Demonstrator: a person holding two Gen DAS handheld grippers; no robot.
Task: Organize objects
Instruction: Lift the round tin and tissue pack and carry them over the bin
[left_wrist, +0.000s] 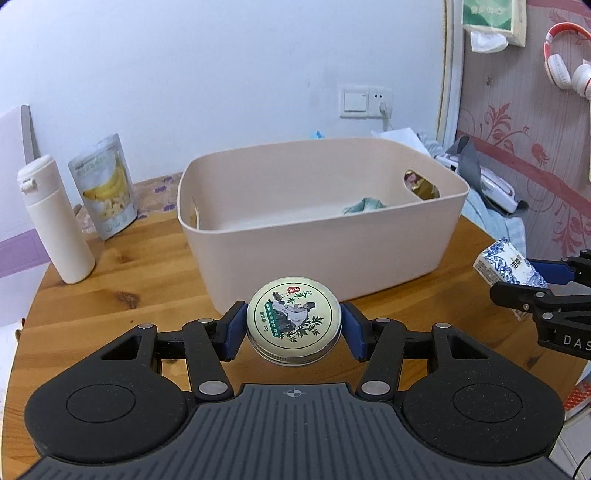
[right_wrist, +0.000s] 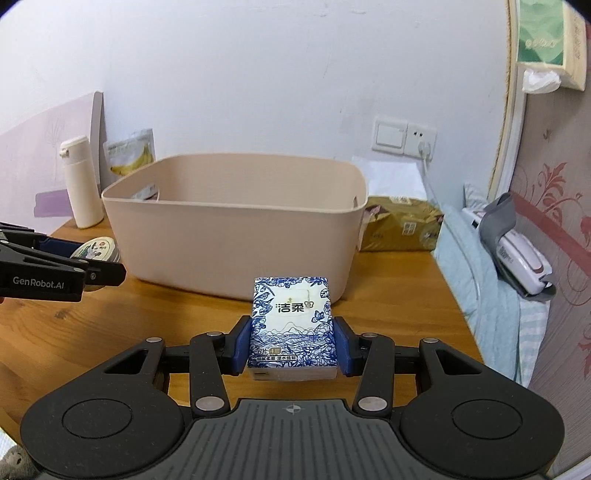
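Observation:
My left gripper (left_wrist: 293, 326) is shut on a round metal balm tin (left_wrist: 293, 319) with a green plant label, held above the wooden table in front of the beige plastic bin (left_wrist: 317, 251). My right gripper (right_wrist: 291, 343) is shut on a blue-and-white tissue pack (right_wrist: 291, 325), also in front of the bin (right_wrist: 229, 236). In the left wrist view the tissue pack (left_wrist: 506, 264) and right gripper (left_wrist: 532, 291) show at the right edge. In the right wrist view the tin (right_wrist: 96, 249) and left gripper (right_wrist: 88, 260) show at the left. A teal cloth (left_wrist: 364, 205) lies inside the bin.
A white bottle (left_wrist: 53, 218) and a banana snack pouch (left_wrist: 105, 188) stand on the round wooden table (left_wrist: 122, 295) left of the bin. A gold packet (right_wrist: 400, 223) lies right of the bin. A bed with a white device (right_wrist: 517, 254) borders the table's right side.

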